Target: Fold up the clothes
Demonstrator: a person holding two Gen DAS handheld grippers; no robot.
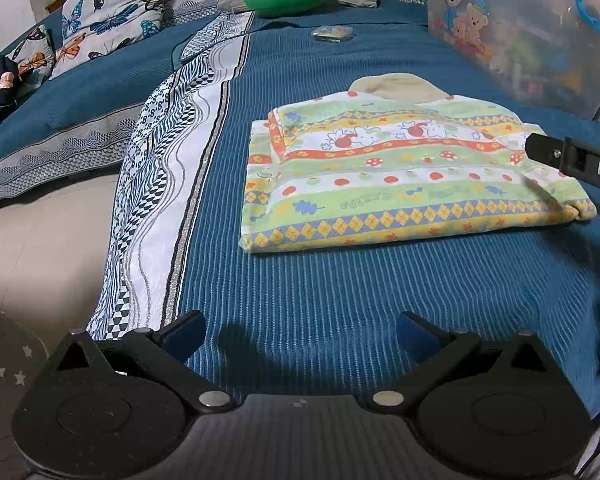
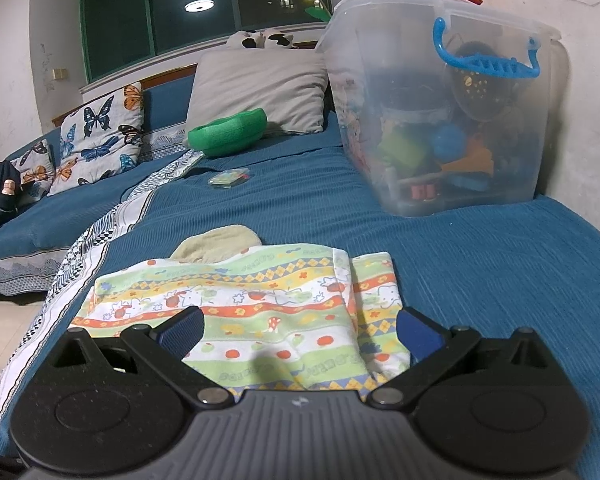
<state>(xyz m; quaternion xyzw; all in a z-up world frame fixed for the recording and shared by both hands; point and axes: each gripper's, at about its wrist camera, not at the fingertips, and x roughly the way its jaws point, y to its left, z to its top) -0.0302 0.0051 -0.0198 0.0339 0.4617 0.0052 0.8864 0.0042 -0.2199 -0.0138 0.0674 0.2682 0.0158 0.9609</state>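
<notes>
A folded child's garment point(image 1: 404, 172) with green, orange and yellow cartoon bands lies flat on the blue bedspread point(image 1: 340, 300); a beige collar point(image 1: 400, 86) shows at its far edge. My left gripper point(image 1: 300, 336) hangs open over bare bedspread, short of the garment's near edge. In the right wrist view the same garment point(image 2: 260, 304) lies right under my right gripper point(image 2: 300, 332), which is open with nothing between its blue pads. A black part of the right gripper point(image 1: 576, 158) juts in over the garment's right end in the left wrist view.
A clear plastic toy bin point(image 2: 440, 112) with a blue handle stands at the back right. A green cushion point(image 2: 230, 132), a grey pillow point(image 2: 256, 88), butterfly pillows point(image 2: 100, 140) and a small packet point(image 2: 228, 178) lie further back. The bed's left edge point(image 1: 112, 280) drops to the floor.
</notes>
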